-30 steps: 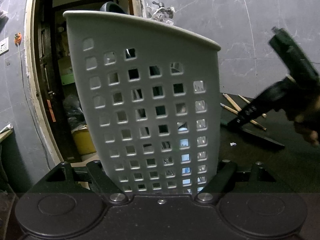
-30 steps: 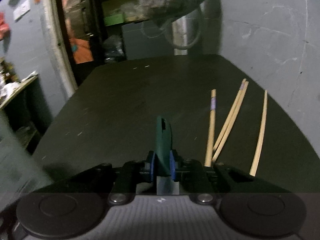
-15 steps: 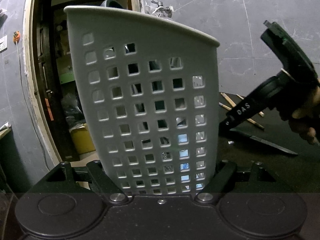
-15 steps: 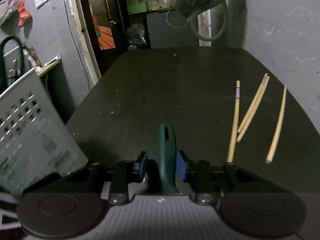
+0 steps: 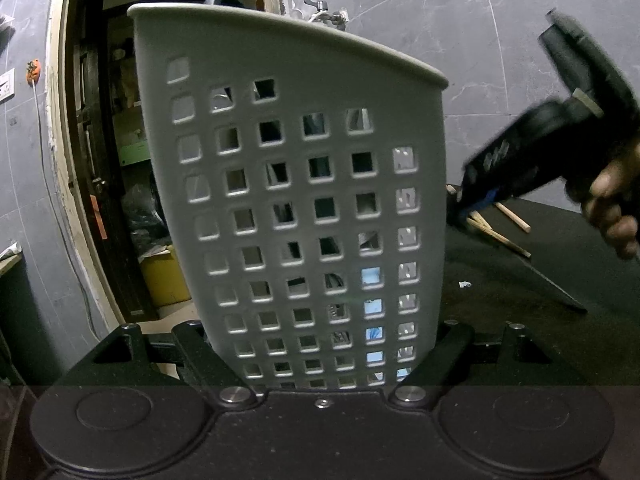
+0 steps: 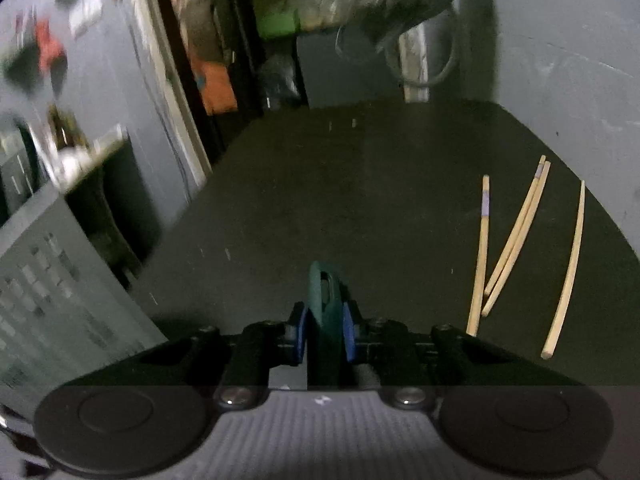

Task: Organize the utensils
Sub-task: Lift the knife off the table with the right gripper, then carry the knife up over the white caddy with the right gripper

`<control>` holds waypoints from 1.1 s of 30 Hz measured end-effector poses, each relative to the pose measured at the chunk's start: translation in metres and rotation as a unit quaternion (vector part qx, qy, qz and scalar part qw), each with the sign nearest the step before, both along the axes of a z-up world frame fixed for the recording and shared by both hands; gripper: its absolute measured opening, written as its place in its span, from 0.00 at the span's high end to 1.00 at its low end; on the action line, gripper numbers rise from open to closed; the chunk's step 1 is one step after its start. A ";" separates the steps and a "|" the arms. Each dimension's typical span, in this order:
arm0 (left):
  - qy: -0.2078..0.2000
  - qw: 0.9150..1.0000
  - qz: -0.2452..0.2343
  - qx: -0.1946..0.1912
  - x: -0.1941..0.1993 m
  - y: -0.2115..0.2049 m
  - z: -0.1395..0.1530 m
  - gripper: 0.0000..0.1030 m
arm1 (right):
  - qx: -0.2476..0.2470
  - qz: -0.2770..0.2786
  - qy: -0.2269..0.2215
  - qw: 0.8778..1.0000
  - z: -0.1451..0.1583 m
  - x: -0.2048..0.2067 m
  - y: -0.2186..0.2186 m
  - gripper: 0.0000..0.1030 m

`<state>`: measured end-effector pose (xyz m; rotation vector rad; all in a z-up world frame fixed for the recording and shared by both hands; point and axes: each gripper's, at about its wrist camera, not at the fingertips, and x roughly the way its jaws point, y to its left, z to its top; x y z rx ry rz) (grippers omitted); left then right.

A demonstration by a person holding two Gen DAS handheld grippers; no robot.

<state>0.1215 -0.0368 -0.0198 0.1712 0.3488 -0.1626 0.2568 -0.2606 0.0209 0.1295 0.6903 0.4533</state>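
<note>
Left wrist: left gripper point(image 5: 324, 364) has its fingers clamped on the basket point(image 5: 304, 184), one on each side of its lower wall. Basket is grey plastic with a grid of square holes, rolled rim, tilted a little, rim to the upper right. Utensils show dimly through the holes (can't name them). Right gripper point(image 5: 532, 160) comes in from the right, held by a hand point(image 5: 612, 208), with a knife blade point(image 5: 556, 284) trailing down over the dark surface point(image 5: 500, 320). Chopsticks point(image 5: 496, 228) lie behind it.

Right wrist: right fingers have just been closing, and the blue pads are now clamped on the knife's dark green handle point(image 6: 325, 300), which has a hang-hole at its end. Handle points away from the camera; the blade is under the gripper and out of sight here. Four chopsticks point(image 6: 516, 236) lie loose on the surface at right, two of them crossing. Basket corner point(image 6: 52, 292) is blurred at lower left.

Step, as I read it: carry the knife to the basket. Do it well by lifting clear above the rim, entering blade-down, keeping the basket steady and releasing only once the tip is inside. Risk: the blade snags in a hole or the knife twists in the pads.
</note>
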 end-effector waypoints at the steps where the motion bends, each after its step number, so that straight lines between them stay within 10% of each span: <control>1: 0.000 1.000 0.001 -0.001 0.000 0.000 0.000 0.20 | 0.021 -0.001 -0.012 1.000 0.004 -0.004 -0.006 0.80; 10: -0.002 1.000 0.005 0.004 -0.002 -0.004 0.000 0.20 | 0.127 -0.004 -0.165 0.978 0.020 -0.048 -0.044 0.80; 19: -0.002 1.000 0.006 0.008 -0.003 -0.007 0.001 0.20 | 0.133 0.013 -0.294 0.947 0.017 -0.090 -0.043 0.82; 33: -0.003 1.000 0.007 0.015 -0.007 -0.012 0.001 0.20 | 0.129 0.019 -0.326 0.936 0.006 -0.160 -0.054 0.86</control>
